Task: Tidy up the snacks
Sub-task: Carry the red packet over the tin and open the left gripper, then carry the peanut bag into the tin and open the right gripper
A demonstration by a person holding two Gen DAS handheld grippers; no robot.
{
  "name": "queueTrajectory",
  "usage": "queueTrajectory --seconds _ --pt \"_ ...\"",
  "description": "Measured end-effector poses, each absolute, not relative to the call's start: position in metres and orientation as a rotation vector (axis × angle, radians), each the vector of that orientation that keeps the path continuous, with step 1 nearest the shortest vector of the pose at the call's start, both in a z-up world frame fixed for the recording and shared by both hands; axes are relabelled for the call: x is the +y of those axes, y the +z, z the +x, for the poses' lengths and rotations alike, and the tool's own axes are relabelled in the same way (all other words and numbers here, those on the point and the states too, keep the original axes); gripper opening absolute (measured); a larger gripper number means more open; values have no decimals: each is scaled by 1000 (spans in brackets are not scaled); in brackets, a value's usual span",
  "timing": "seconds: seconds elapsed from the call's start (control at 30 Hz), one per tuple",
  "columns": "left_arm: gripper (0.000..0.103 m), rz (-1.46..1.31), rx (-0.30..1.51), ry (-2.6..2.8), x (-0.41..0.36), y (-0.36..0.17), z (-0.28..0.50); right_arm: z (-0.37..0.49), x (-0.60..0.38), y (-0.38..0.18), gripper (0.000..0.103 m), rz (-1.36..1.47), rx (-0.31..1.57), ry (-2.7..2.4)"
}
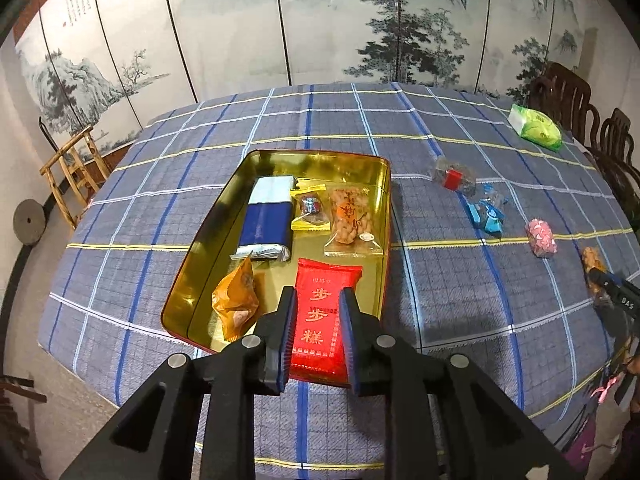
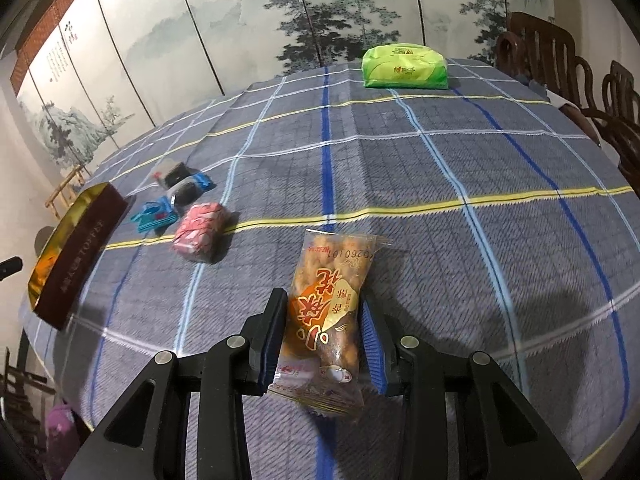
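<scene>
Nearest us, the right gripper (image 2: 323, 332) clamps the fried-snack bag (image 2: 328, 316), long axis along its fingers. The tin (image 2: 76, 256) lies far left; there our left gripper (image 1: 318, 332) brackets the red pack (image 1: 324, 320), grip uncertain.

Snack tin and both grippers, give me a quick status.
Left gripper astride red packet in the gold tin. Right gripper shut on fried-snack bag. Loose snacks beside tin; nothing blocking.
</scene>
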State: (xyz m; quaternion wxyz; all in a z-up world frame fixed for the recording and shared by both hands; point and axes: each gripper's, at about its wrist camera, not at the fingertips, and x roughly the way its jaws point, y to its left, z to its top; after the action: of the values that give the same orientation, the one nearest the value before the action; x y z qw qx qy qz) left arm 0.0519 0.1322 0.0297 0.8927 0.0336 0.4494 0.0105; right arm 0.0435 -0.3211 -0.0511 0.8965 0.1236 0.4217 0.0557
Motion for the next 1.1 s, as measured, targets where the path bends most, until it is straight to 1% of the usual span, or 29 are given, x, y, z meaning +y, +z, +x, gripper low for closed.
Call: queueTrajectory --seconds 0.43,0.6,0.7,1.0,1.1 --pt "22 61 937 22 135 23 41 12 -316 -42 37 280 865 166" --pt "22 45 937 22 138 23 36 3 -289 -32 37 269 857 185" --pt "25 33 938 26 142 23 33 1 -273 -23 37 262 845 204" --pt "25 2 919 82 169 30 20 3 -217 11 37 228 812 321" --pt "28 -2 910 103 179 31 16 6 -194 20 37 199 802 369"
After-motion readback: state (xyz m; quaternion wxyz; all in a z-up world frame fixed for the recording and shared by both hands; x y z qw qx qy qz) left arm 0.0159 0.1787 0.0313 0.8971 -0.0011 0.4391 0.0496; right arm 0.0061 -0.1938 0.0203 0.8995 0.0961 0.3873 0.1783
